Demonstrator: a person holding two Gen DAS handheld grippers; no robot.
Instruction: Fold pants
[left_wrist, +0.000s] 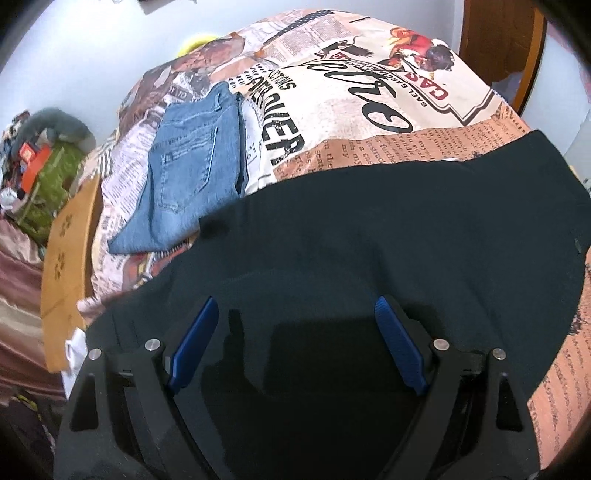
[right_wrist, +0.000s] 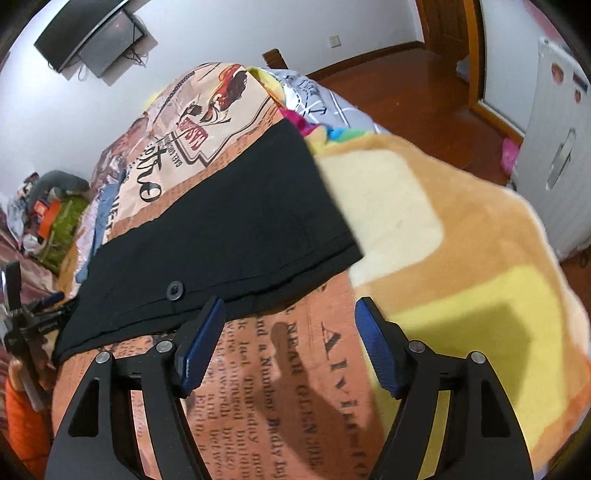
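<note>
All the print sits on the newspaper-pattern bedsheet (left_wrist: 332, 122). From the left wrist it reads upside down: heavy black capitals ending in "OVER", a large black script word I cannot make out, a red "CAS…" banner by the rooster picture, and a small line beginning "GAEL GARC". From the right wrist, the orange panel shows "Thursday", "Number", "bridge" and perhaps "NEAR GLEN"; its smaller columns are too blurred

Black pants (left_wrist: 369, 229); faded blue jeans (left_wrist: 192, 162); my finger pads (left_wrist: 195, 343) blue; newsprint-patterned bedspread (left_wrist: 332, 110), cream and orange.
</note>
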